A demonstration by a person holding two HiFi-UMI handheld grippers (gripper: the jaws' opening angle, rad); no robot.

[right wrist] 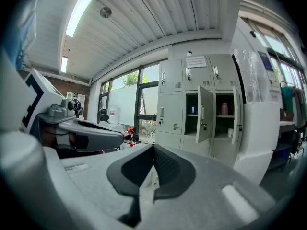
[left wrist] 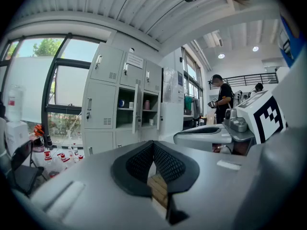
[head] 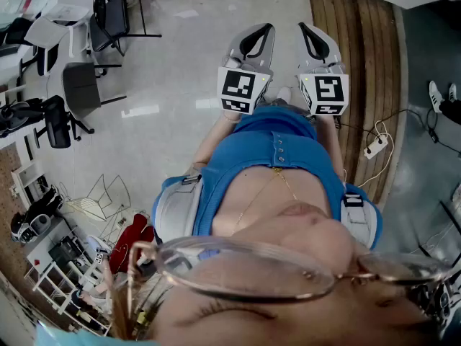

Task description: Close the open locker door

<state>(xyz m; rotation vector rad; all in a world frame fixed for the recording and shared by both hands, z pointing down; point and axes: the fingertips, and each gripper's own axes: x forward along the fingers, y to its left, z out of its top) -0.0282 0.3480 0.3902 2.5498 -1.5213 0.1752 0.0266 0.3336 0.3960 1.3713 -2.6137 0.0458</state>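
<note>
Bare floor (head: 180, 56) lies open at 12 o'clock in the head view; chairs (head: 108, 20) crowd 10 o'clock, wooden planks (head: 360, 56) 1 o'clock. In the right gripper view an open locker door (right wrist: 205, 114) juts out at 3 o'clock, near a white cabinet (right wrist: 259, 128).

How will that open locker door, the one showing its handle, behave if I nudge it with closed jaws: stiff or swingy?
The open locker door looks like thin sheet metal hinged on one upright edge, so it should probably stay rigid and swing lightly. Its painted face looks smooth, so the shut right gripper may slide along it.
</note>
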